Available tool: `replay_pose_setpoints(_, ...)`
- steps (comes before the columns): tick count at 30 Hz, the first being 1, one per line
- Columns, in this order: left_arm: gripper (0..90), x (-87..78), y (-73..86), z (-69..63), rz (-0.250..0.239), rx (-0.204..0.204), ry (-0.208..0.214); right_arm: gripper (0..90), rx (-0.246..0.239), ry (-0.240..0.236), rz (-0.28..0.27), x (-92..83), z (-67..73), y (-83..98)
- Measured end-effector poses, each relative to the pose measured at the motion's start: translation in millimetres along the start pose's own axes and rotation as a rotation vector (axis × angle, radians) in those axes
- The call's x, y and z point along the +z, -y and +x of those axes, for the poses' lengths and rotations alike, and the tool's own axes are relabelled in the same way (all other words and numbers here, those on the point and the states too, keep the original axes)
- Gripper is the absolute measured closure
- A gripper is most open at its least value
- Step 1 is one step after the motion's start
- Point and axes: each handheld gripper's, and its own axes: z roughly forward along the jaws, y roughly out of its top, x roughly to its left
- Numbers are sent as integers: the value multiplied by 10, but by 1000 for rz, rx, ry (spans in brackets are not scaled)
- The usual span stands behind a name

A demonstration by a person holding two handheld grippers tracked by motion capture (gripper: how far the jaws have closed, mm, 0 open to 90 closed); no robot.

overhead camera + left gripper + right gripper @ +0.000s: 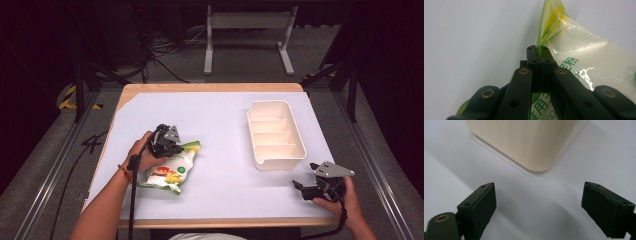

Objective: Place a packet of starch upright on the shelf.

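A white sheet (220,120) covers the table; dark floor surrounds it; the tray (275,134) at 2 o'clock is seen empty; the bag (172,170), at 8, is clamped by the left gripper (172,145); the right gripper (300,187) is held apart.

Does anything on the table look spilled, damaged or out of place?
Nothing is spilled or broken. The snack bag lies crumpled and askew on the white table cover, its top edge pinched in the left tool. The divided cream tray sits slightly angled, upright and empty. The right tool is open beside it.
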Motion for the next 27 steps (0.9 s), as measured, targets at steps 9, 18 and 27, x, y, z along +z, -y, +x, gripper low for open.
replay_pose_setpoints(9,895,-346,0,12,-90,-46,-52,119,4,-1,-9,-13,-9,-1)
replay_pose_setpoints(18,896,-588,-37,-34,-176,-77,-151,118,10,1,-8,-8,-15,-3)
replay_pose_setpoints(27,897,-764,-158,-113,-239,-81,-194,118,17,6,-11,-9,-16,-8)
